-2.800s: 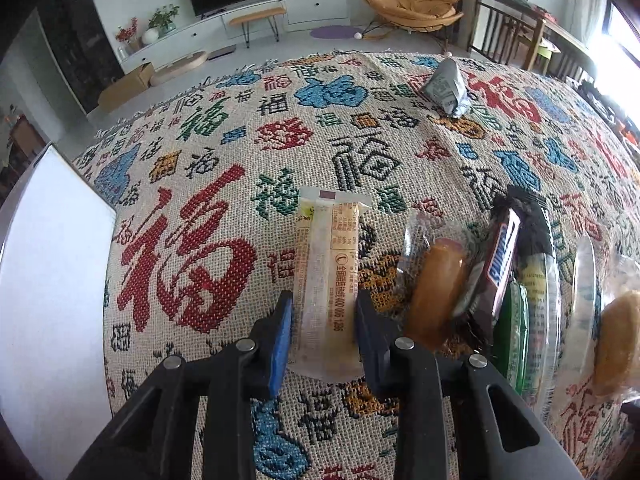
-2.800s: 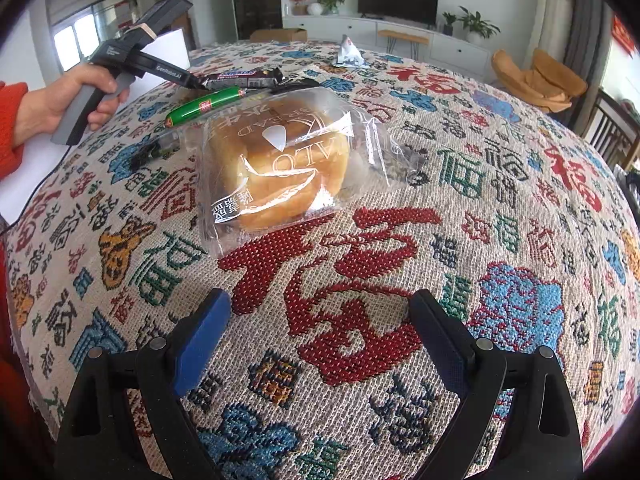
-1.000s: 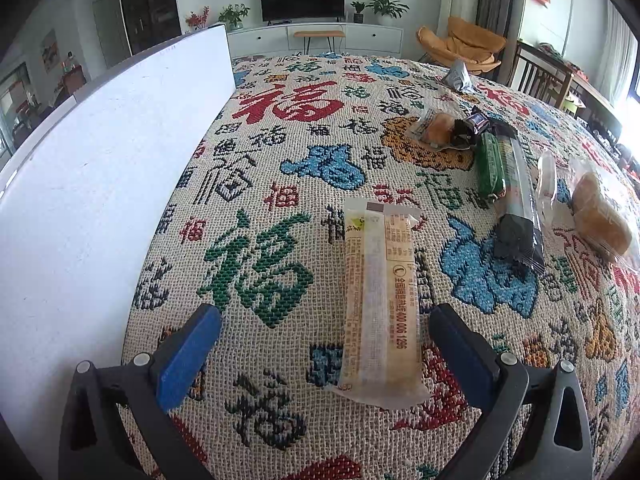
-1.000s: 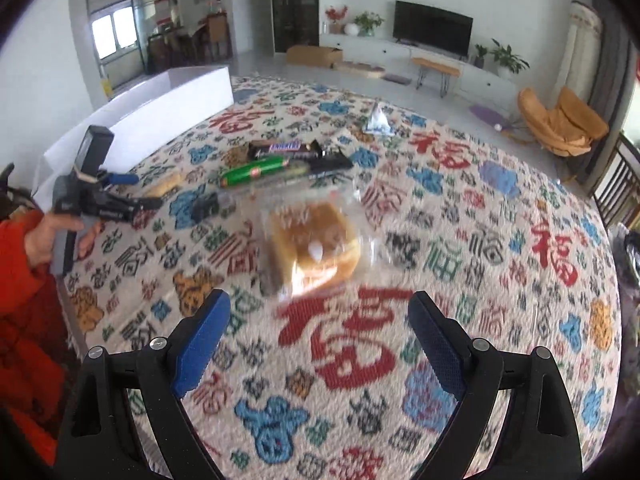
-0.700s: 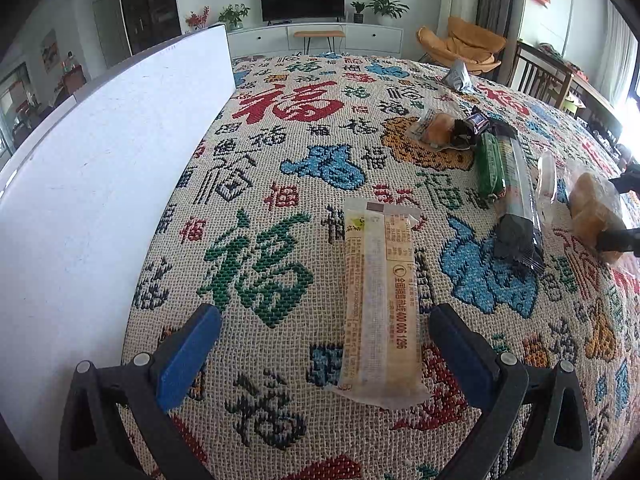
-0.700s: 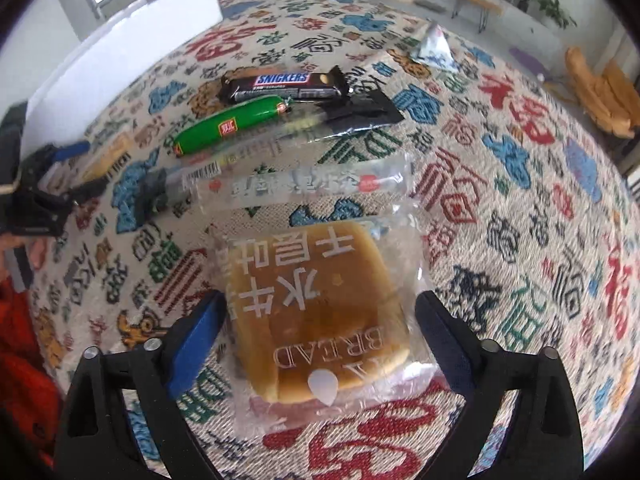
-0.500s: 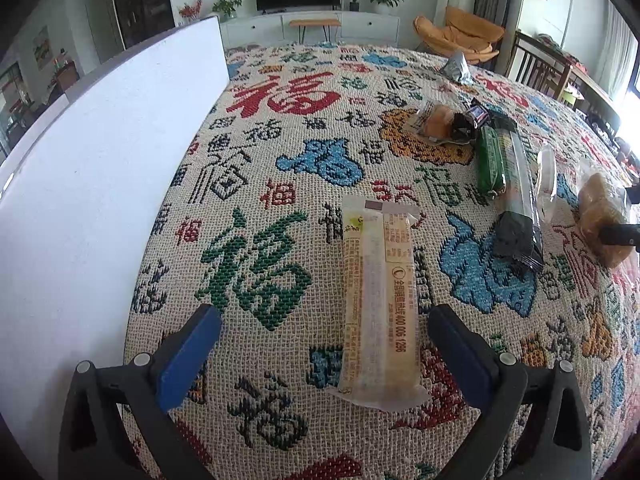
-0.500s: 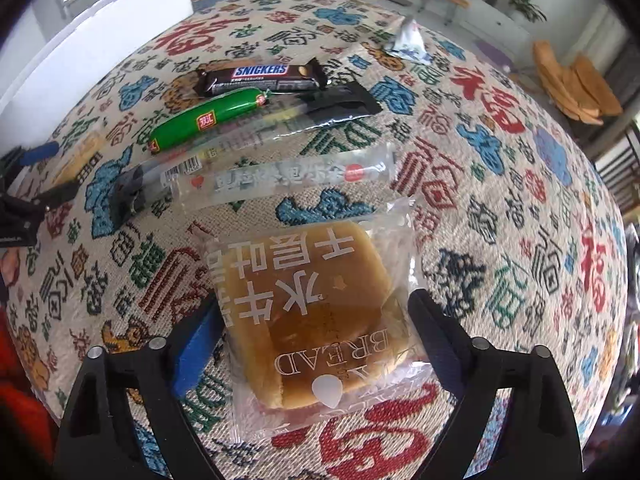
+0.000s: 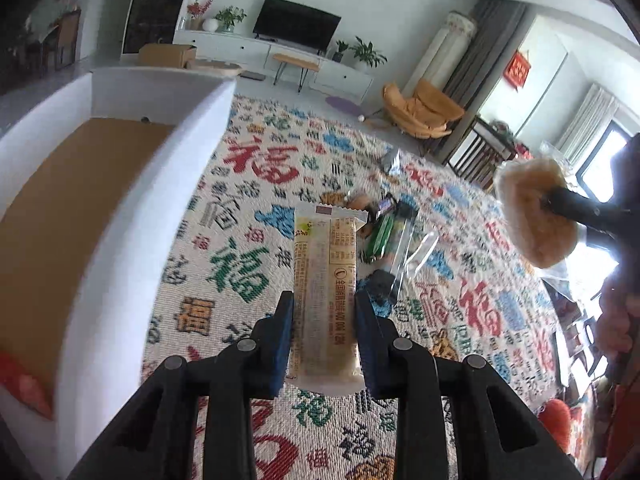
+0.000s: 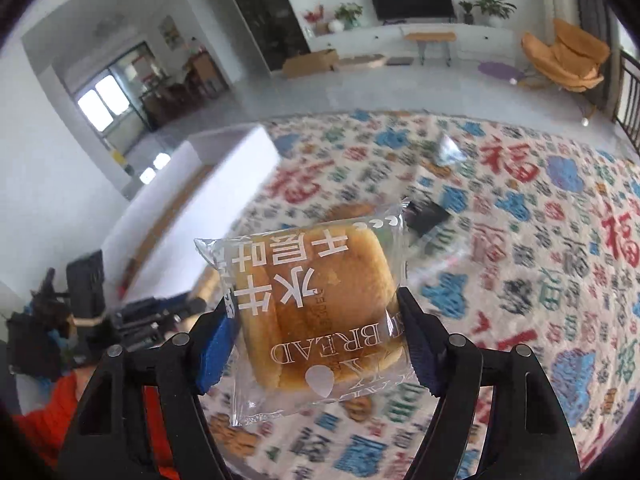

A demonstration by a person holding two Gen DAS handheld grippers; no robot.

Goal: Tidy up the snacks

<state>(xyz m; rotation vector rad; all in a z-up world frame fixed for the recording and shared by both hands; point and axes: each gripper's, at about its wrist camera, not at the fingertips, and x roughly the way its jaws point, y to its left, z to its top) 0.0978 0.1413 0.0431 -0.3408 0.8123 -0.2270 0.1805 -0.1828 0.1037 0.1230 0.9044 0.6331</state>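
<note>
My left gripper (image 9: 323, 300) is closing its jaws on a long beige snack bar (image 9: 324, 264), pads against both sides, and holds it clear of the patterned tablecloth (image 9: 248, 276). My right gripper (image 10: 314, 304) is also closing, pads pressing a clear-wrapped square bread packet (image 10: 316, 304) that hangs in the air. The left wrist view shows this bread (image 9: 532, 216) high at the right. A white box (image 9: 168, 184) with a brown floor lies open along the table's left side, just left of the bar.
On the cloth beyond the bar lie a green sausage (image 9: 378, 234), a long clear packet (image 9: 404, 248), a small bun packet (image 9: 358, 202) and a silver pouch (image 9: 390, 160). A person's hand (image 9: 620, 320) and red sleeve (image 10: 48, 420) sit at the frame edges.
Both grippers went from wide open to closed on their snacks and rose off the table. The left one swung so the box's inside shows.
</note>
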